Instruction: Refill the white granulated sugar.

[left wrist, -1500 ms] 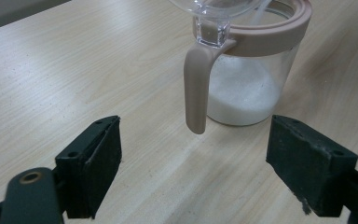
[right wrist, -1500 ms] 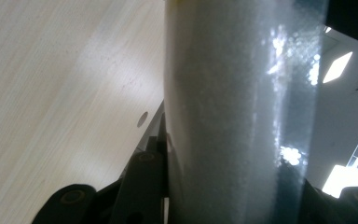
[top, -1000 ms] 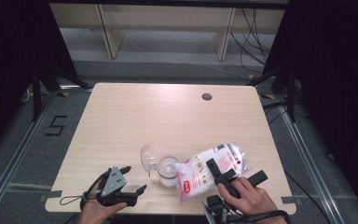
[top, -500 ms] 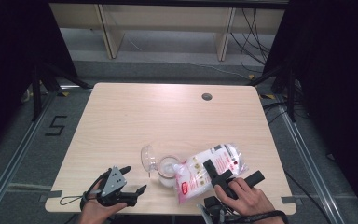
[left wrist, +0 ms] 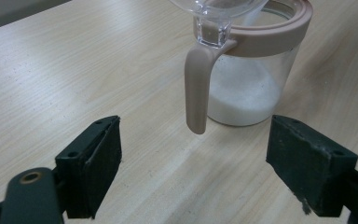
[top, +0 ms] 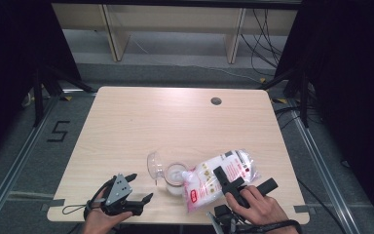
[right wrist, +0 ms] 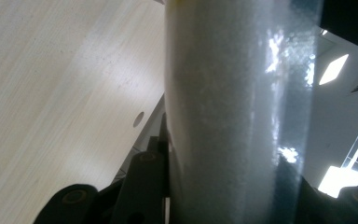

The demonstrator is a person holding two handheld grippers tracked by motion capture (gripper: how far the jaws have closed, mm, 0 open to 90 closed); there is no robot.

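now, right tool (top: pixel 237 183): clamped on the bag (top: pixel 219 178) of white grains, tilted with its low end at the jar's rim.
left tool (top: pixel 135 187): jaws apart, nothing between, resting near the tabletop's (top: pixel 175 122) front edge.
jar (top: pixel 174 177): upright, lid flipped open, white grains inside, handle (left wrist: pixel 196 88) toward the left tool.

We're looking at some lab recording setup: bare wooden table (top: pixel 141 122), black curtains (top: pixel 341 73), taped floor marks (top: pixel 58 131), loose cables (top: pixel 263 29).

Black "5" marked on the grey floor (top: pixel 58 131), left of table (top: pixel 126 126)
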